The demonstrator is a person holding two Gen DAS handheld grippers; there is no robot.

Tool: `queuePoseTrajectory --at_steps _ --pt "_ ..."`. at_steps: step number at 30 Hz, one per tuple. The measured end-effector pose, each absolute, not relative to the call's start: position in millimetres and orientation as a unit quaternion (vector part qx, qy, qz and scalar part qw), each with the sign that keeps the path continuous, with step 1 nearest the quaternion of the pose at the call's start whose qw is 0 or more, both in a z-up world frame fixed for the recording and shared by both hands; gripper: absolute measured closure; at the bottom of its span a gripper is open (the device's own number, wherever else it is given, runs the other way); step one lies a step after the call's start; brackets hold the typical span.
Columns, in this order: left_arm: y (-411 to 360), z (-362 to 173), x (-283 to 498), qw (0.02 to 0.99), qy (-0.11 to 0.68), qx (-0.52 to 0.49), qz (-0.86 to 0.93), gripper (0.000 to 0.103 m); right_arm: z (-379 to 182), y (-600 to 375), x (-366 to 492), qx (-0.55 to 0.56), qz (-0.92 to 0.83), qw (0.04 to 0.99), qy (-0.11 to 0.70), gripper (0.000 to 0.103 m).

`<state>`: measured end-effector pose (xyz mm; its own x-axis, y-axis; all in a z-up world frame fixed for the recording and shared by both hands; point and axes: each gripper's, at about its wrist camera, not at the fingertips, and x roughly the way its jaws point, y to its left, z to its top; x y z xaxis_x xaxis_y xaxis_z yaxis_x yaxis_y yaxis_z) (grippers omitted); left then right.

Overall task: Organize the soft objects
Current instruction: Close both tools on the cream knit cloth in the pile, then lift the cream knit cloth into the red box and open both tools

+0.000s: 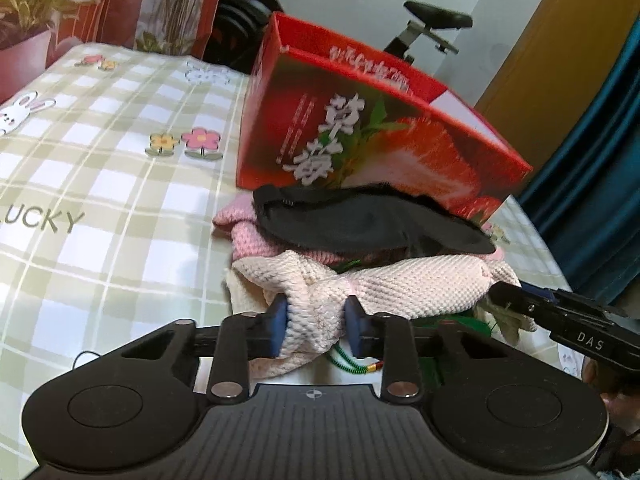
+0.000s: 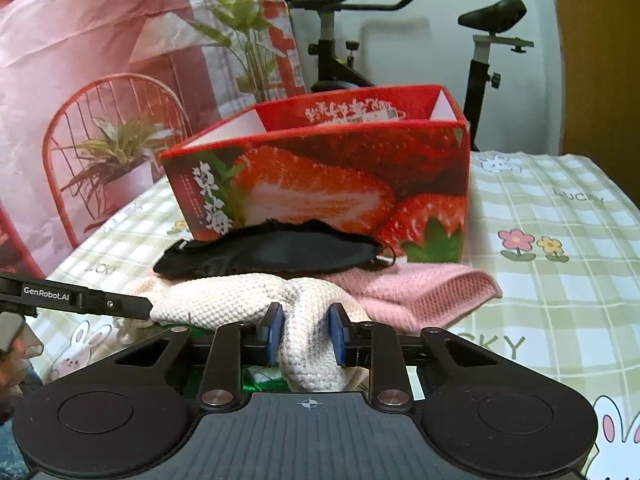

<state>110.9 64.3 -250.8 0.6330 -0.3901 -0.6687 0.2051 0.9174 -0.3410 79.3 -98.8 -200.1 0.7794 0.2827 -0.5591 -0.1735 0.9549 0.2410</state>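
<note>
Grasping is the step in hand: the cream knit (image 1: 400, 284), at lower centre of both views, is pinched at one end by the left gripper (image 1: 316, 326) and at the other by the right gripper (image 2: 306, 330), each clamped on a bunched fold. A black pad (image 1: 372, 220) and a pink knit (image 2: 420, 292) lie on the pile just behind, in front of the red box (image 2: 320, 184) at frame centre. The next move is judged to call for both ends being lifted together and carried over the box rim. "LUCKY" is printed on the checked surface (image 1: 100, 184); "GenRobot.AI" and "DAS" are read on the grippers; white Chinese characters are seen on the box.
</note>
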Motion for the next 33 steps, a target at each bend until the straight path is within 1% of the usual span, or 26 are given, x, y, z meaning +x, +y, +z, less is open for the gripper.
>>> queuePoseTrajectory --at_steps 5,10,18,28,33 --pt "72.5 -232.6 101.4 0.912 0.344 -0.141 -0.172 0.074 -190.0 -103.7 71.7 0.106 0.129 0.950 0.266 0.081" --pt "67.2 -213.2 90.2 0.931 0.296 -0.123 -0.175 0.074 -182.1 -103.4 68.0 0.108 0.130 0.956 0.239 0.081" --pt "55.0 -198.0 79.7 0.948 0.252 -0.087 -0.177 0.074 -176.2 -102.7 62.3 0.109 0.128 0.963 0.212 0.081" --pt "56.3 -197.7 77.3 0.949 0.246 -0.081 -0.179 0.074 -173.4 -102.1 60.4 0.103 0.125 0.966 0.200 0.081" --pt "59.1 -186.4 80.8 0.952 0.231 -0.077 -0.183 0.074 -160.1 -100.9 60.9 0.093 0.129 0.971 0.177 0.081"
